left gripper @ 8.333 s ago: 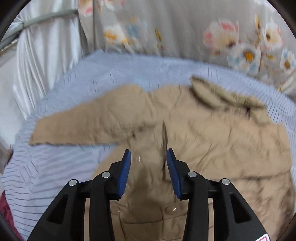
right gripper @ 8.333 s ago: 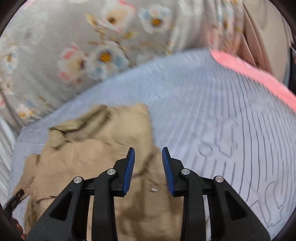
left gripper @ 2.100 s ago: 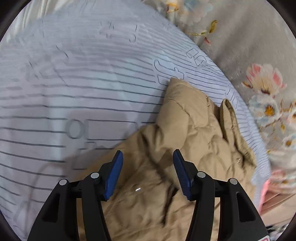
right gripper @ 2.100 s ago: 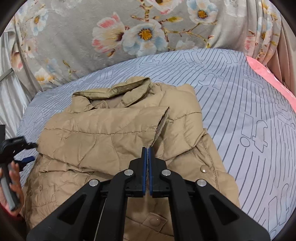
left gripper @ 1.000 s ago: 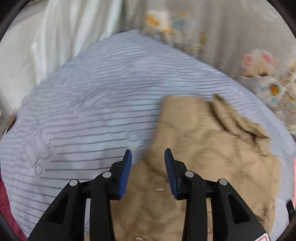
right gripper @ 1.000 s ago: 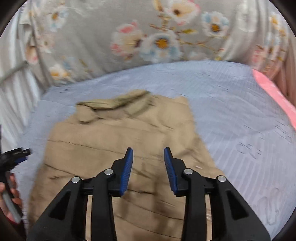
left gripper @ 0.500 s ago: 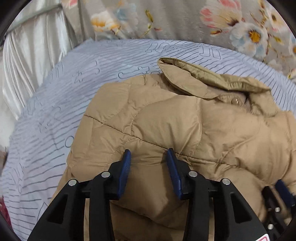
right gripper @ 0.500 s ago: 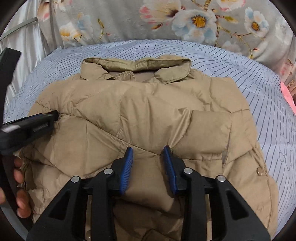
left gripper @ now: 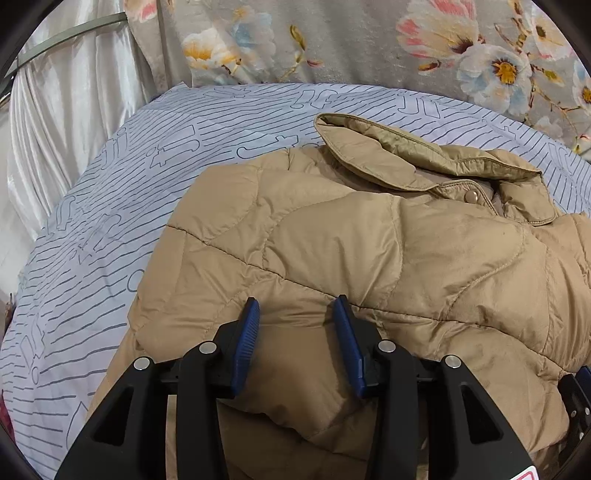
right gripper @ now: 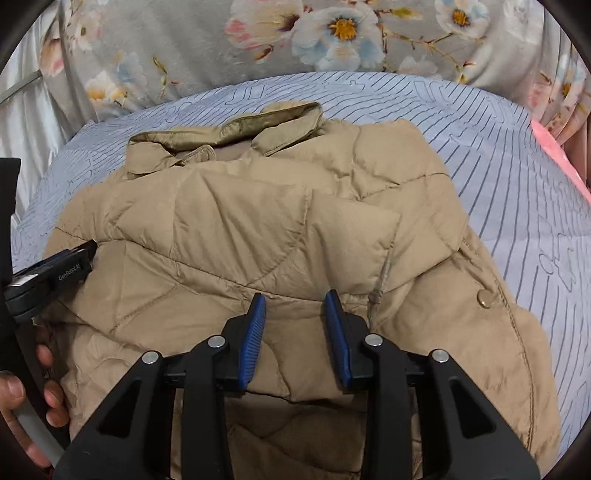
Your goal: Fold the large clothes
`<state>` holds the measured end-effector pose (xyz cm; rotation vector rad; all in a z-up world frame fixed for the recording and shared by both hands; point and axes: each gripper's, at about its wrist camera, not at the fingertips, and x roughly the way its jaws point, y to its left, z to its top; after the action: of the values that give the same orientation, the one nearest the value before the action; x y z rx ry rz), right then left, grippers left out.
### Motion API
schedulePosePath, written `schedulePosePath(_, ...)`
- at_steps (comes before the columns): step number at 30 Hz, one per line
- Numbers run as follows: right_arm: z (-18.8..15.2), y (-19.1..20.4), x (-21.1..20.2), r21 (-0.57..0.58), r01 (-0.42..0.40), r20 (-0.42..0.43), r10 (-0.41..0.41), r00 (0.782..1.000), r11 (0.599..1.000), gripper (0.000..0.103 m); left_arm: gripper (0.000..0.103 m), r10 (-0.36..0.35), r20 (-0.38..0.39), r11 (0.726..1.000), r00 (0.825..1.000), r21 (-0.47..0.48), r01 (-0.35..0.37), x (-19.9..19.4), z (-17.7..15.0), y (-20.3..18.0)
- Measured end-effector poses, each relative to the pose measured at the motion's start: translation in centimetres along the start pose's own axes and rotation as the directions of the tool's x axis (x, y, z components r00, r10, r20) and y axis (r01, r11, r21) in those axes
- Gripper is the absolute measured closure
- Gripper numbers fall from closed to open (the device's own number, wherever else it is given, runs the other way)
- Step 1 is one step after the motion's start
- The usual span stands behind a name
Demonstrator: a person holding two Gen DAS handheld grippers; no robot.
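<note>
A tan quilted jacket (left gripper: pixel 369 236) lies collar-away on the striped bed sheet (left gripper: pixel 129 192), both sleeves folded across its front. My left gripper (left gripper: pixel 295 306) hovers low over the near edge of the folded left sleeve, jaws apart, nothing pinched between the blue pads. My right gripper (right gripper: pixel 294 299) stands the same way over the jacket (right gripper: pixel 258 229) at the lower edge of the right sleeve, open, with fabric beneath it. In the right wrist view the left gripper (right gripper: pixel 86 251) enters from the left edge, held by a hand (right gripper: pixel 22 398).
A floral curtain (right gripper: pixel 332 33) hangs behind the bed, and a white curtain (left gripper: pixel 74 92) is at the far left. A pink cloth (right gripper: pixel 554 155) lies at the bed's right edge. Bare sheet (right gripper: pixel 535 221) shows to the right of the jacket and to its left.
Over the last second both grippers dropped closer to the jacket, and the left one swung from the bare sheet onto it. In the last half second little has moved.
</note>
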<state>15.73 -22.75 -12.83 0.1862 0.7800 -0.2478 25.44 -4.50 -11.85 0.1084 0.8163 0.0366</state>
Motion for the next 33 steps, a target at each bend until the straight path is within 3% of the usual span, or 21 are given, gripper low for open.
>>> schedulePosePath(15, -3.1, 1.0, -2.4, 0.035, 0.035, 0.000, -0.035, 0.999, 0.999, 0.071, 0.060, -0.037, 0.022, 0.998, 0.999, 0.048, 0.036, -1.9, -1.9, 1.8)
schedulePosePath(19, -2.3, 0.9, -4.3, 0.072, -0.003, 0.008, 0.002, 1.000, 0.997, 0.070, 0.059, -0.076, 0.004, 0.997, 0.997, -0.006, 0.076, -3.7, -1.4, 4.3)
schedulePosePath(22, -1.8, 1.1, -4.3, 0.062, 0.002, 0.003, -0.003, 1.000, 0.998, 0.070, 0.059, -0.038, -0.027, 0.999, 0.999, -0.038, 0.037, -3.2, -1.6, 6.1)
schedulePosePath(24, -2.5, 1.2, -2.8, 0.049, 0.007, -0.035, -0.006, 0.999, 0.999, 0.070, 0.049, -0.013, -0.036, 0.999, 0.999, -0.039, 0.011, -2.1, -2.3, 6.6)
schedulePosePath(25, -3.0, 1.3, -2.6, 0.042, 0.004, -0.014, -0.004, 1.000, 0.999, 0.070, 0.047, -0.001, -0.027, 1.000, 1.000, -0.032, 0.000, -1.9, -2.6, 6.6)
schedulePosePath(29, -3.2, 1.5, -2.5, 0.031, 0.012, -0.004, -0.011, 1.000, 0.999, 0.070, 0.046, 0.051, 0.000, 0.999, 0.999, 0.011, -0.051, -1.6, -3.3, 5.4)
schedulePosePath(33, -2.5, 1.0, -3.0, 0.039, -0.007, -0.028, 0.008, 1.000, 0.999, 0.070, 0.046, 0.043, -0.014, 0.999, 0.999, 0.019, -0.043, -1.8, -2.8, 5.8)
